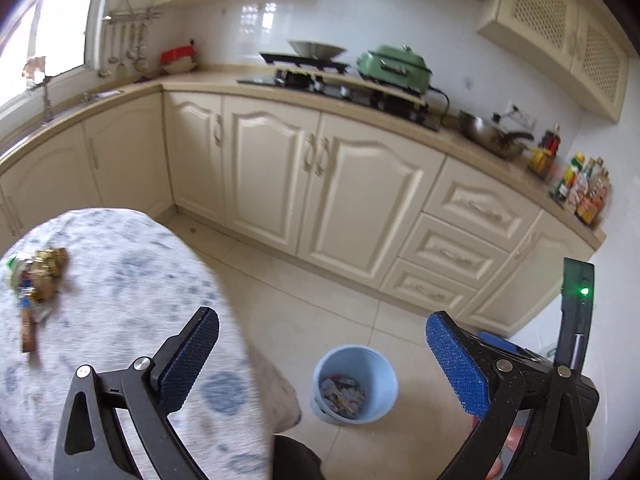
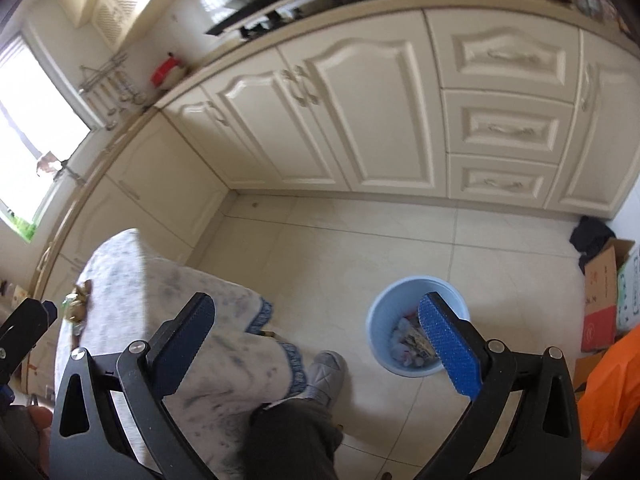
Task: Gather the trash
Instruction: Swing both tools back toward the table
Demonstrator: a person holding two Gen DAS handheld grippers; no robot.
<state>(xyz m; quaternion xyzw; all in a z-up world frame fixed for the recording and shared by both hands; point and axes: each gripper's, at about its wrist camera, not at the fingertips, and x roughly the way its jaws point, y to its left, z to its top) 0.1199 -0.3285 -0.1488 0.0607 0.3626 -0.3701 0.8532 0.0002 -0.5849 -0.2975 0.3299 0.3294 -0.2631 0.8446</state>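
Both tongs, left and right, hang released and empty; wrappers wait on the tabletop; next, probably reach back (bin beside).

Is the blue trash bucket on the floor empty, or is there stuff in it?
Not empty. The blue bucket stands upright on the floor tiles with crumpled wrappers covering its bottom, well below the rim.

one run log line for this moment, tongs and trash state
left tongs open, empty | right tongs open, empty | wrappers on table | blue bin on floor, partly filled
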